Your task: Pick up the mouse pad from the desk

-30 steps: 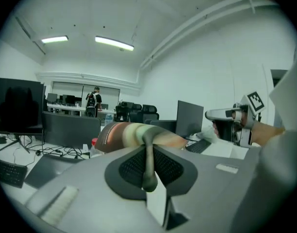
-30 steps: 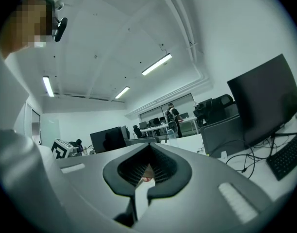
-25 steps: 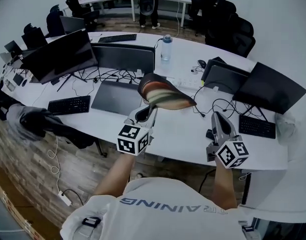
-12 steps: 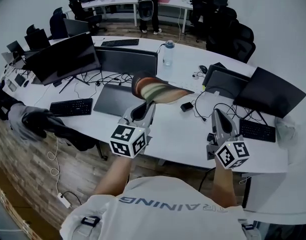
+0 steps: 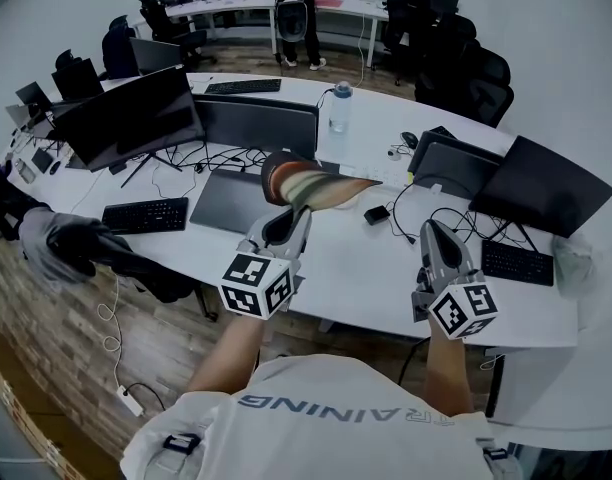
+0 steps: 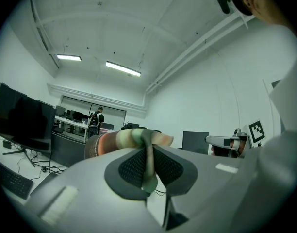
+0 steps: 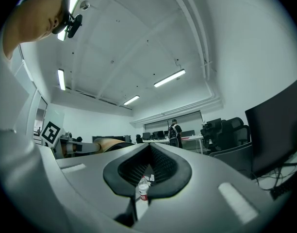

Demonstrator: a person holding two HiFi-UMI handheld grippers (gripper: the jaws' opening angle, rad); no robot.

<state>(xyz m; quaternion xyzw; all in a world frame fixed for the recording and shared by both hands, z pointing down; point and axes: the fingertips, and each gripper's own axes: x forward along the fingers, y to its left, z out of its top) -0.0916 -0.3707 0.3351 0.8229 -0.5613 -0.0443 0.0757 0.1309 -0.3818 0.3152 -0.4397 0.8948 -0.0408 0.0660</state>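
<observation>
The mouse pad (image 5: 314, 187) is a floppy sheet with coloured stripes. It hangs curled in the air above the white desk (image 5: 356, 268), and no part of it rests on the desktop. My left gripper (image 5: 291, 214) is shut on its near edge. In the left gripper view the pad's edge (image 6: 148, 164) runs pinched between the two dark pads, and the rest of the mouse pad (image 6: 120, 140) bulges beyond them. My right gripper (image 5: 435, 232) hovers over the desk's right part, shut and holding nothing; its jaws (image 7: 147, 171) meet in its own view.
Dark monitors (image 5: 136, 113), a closed laptop (image 5: 231, 198), two keyboards (image 5: 144, 214) and cables crowd the desk. A water bottle (image 5: 338, 105) stands at the back. A small black adapter (image 5: 376, 214) lies just right of the pad. A person (image 5: 294, 8) stands by the far desks.
My left gripper has lifted the mouse pad a little higher and further from me, uncovering the black adapter below. The right gripper shifted slightly upward.
</observation>
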